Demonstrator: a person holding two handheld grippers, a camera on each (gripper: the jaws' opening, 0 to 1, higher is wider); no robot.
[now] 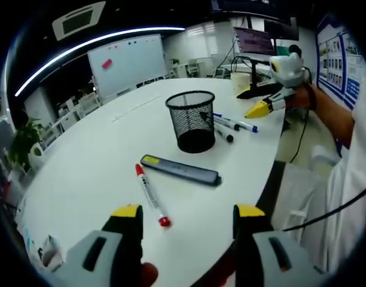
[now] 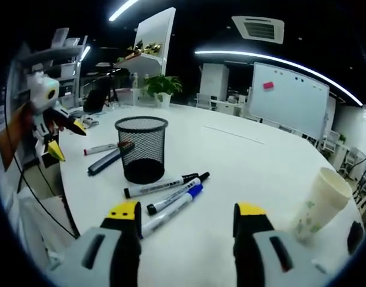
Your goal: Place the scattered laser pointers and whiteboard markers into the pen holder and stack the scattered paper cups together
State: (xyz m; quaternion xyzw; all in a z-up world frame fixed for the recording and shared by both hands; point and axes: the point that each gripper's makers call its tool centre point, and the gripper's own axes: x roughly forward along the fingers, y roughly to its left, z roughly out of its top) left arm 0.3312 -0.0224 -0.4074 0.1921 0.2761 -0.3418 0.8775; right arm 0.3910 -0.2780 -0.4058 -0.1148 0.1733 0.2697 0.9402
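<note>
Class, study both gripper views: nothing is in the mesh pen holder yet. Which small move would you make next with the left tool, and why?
Probably ease the left tool forward and down over the red-capped marker. Its jaws stand open and empty, that marker lies nearest on the white table, and the pen holder stands just beyond it.

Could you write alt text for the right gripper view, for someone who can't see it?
A black mesh pen holder stands on a round white table, with three markers lying in front of it. A paper cup stands at the right, and the open gripper points in from below.
</note>
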